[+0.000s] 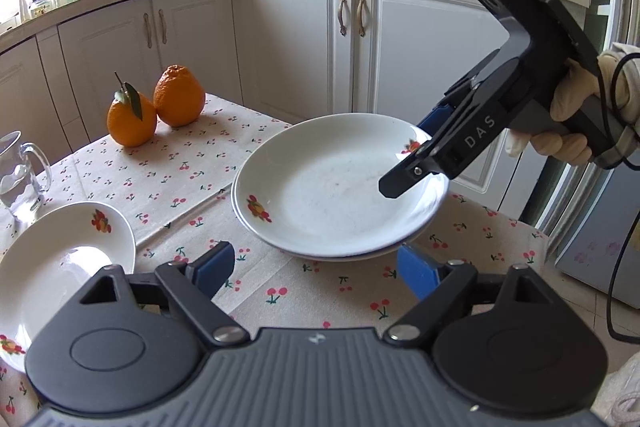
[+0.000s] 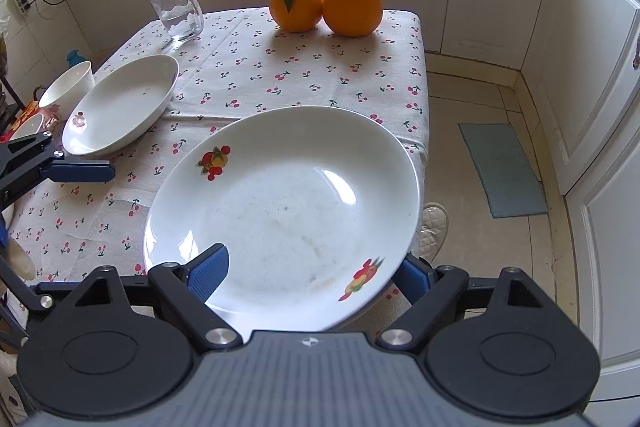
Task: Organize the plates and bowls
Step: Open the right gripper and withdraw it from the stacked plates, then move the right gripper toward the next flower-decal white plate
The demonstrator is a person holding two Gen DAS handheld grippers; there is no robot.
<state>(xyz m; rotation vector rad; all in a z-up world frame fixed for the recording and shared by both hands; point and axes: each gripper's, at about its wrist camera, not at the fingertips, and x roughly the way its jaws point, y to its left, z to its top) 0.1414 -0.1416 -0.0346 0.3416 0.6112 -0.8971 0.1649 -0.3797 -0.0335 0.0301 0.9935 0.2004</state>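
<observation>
A white plate with fruit prints (image 1: pixel 332 187) lies on top of a second plate, whose rim (image 1: pixel 344 258) shows beneath it, near the table's right edge. My right gripper (image 1: pixel 412 151) has one finger over the top plate's rim and one under it; in the right wrist view its jaws (image 2: pixel 308 277) straddle the plate (image 2: pixel 280 211) but look wide apart. My left gripper (image 1: pixel 316 273) is open and empty, just in front of the stack. A third white plate (image 1: pixel 60 267) lies at the left, also in the right wrist view (image 2: pixel 120 103).
Two oranges (image 1: pixel 156 107) stand at the table's far edge. A glass mug (image 1: pixel 20 175) with water is at the left. A white bowl (image 2: pixel 68 87) stands beyond the table's left side. White cabinets (image 1: pixel 296 43) surround the cherry-print tablecloth (image 1: pixel 168 171).
</observation>
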